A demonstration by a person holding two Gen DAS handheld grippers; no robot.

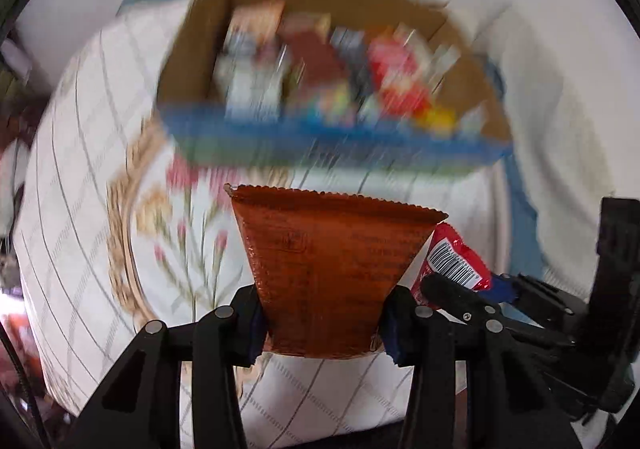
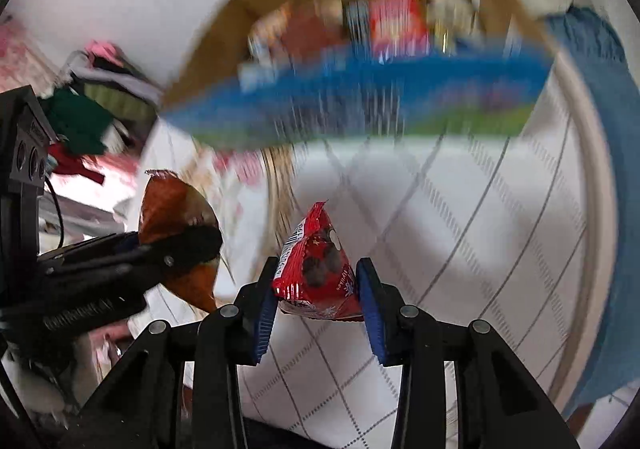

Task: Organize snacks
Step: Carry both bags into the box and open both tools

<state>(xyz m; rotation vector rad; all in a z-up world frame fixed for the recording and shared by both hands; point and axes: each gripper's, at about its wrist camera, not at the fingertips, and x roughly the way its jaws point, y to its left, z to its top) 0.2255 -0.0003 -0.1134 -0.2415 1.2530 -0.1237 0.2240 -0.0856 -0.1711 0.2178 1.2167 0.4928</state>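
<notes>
Two packets are clamped: the left hand-held gripper (image 1: 322, 323) grips a brown snack packet (image 1: 332, 269), the right hand-held gripper (image 2: 318, 297) a red snack packet (image 2: 320, 273) (barcode visible). Both hang above the checked tablecloth (image 2: 460, 229). Beyond stands a cardboard box (image 1: 192, 49), blurred, filled with assorted snacks (image 1: 392, 77).

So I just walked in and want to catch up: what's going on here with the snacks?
A person is holding a gripper in each hand. The left gripper is shut on a brown snack packet, and the right gripper is shut on a red snack packet. Both are held above the patterned tablecloth, facing a cardboard box that already holds snacks.
</notes>
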